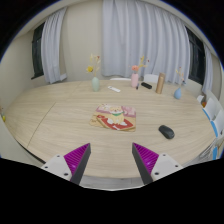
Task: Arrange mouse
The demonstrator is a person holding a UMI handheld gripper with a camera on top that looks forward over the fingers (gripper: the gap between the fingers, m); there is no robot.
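A small dark mouse (166, 131) lies on the light wooden table (60, 120), well beyond my fingers and to the right of them. A patterned mat (116, 117) with a small item on it sits at the table's middle, left of the mouse. My gripper (112, 160) hovers over the table's near edge, its two magenta-padded fingers (75, 159) spread wide apart with nothing between them.
Along the table's far side stand a small vase with flowers (95, 83), a pink bottle (134, 75), a brown bottle (159, 82) and a small container (179, 92). Curtains and windows lie behind. A chair (211, 117) shows at the right.
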